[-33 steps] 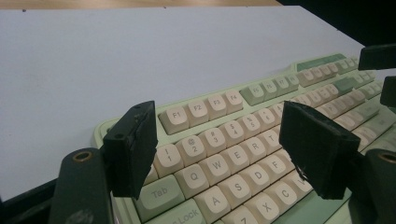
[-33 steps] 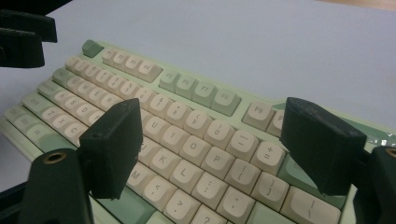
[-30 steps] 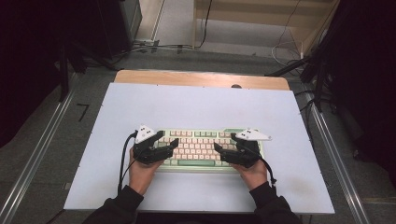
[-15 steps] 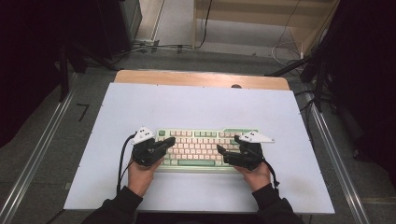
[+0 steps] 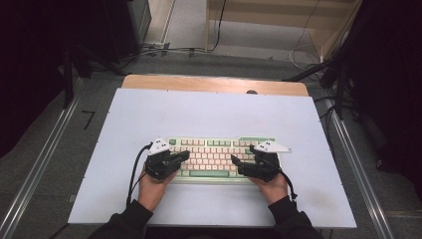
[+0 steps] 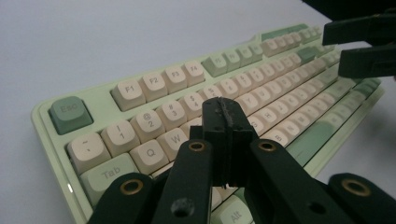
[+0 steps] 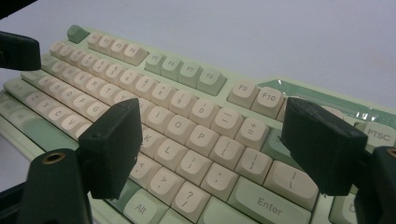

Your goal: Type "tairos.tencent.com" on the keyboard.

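- The keyboard, pale green with cream keys, lies flat on the white table, in the near half and roughly centred left to right
- The left gripper hovers over the keyboard's left end; its jaws have just been closing and now meet pad to pad, with nothing between them
- In the left gripper view the clenched tips sit above the letter keys just right of W
- The right gripper hovers over the keyboard's right end, jaws spread wide and released, gripping nothing
- In the right gripper view its pads frame the keys around P and L, above them; whether they touch I cannot tell
- Each hand rests at the keyboard's near edge
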Action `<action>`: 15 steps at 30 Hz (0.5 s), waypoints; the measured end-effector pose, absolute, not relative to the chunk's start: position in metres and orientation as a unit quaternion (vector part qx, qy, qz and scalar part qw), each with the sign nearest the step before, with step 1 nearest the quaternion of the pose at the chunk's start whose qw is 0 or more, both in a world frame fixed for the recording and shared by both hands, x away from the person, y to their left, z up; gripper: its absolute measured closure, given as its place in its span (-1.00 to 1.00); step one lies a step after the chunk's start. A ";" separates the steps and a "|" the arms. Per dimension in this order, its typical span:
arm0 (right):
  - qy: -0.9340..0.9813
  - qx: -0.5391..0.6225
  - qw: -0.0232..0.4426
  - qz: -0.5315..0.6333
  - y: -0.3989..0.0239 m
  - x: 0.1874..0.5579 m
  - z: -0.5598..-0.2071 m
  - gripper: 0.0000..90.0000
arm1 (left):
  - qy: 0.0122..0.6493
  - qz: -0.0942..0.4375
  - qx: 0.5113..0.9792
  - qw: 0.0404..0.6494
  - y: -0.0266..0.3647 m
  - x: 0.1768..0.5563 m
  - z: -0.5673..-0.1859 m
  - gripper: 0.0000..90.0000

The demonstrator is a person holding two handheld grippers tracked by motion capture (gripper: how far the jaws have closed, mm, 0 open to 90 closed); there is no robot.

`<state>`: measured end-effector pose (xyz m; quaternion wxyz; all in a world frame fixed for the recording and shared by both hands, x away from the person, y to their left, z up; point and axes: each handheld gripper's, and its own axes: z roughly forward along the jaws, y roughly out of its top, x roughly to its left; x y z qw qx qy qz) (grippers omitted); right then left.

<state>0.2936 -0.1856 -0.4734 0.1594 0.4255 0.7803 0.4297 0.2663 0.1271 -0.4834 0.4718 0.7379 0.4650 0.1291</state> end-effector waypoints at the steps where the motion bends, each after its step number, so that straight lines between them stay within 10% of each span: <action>1: 0.781 0.424 0.159 0.430 -0.186 0.294 -0.473 -0.58 | 0.466 0.129 0.741 0.466 0.126 0.267 -0.485 1.00; 15: 0.782 0.425 0.159 0.426 -0.185 0.294 -0.475 -0.58 | 0.475 0.129 0.758 0.429 0.122 0.271 -0.492 1.00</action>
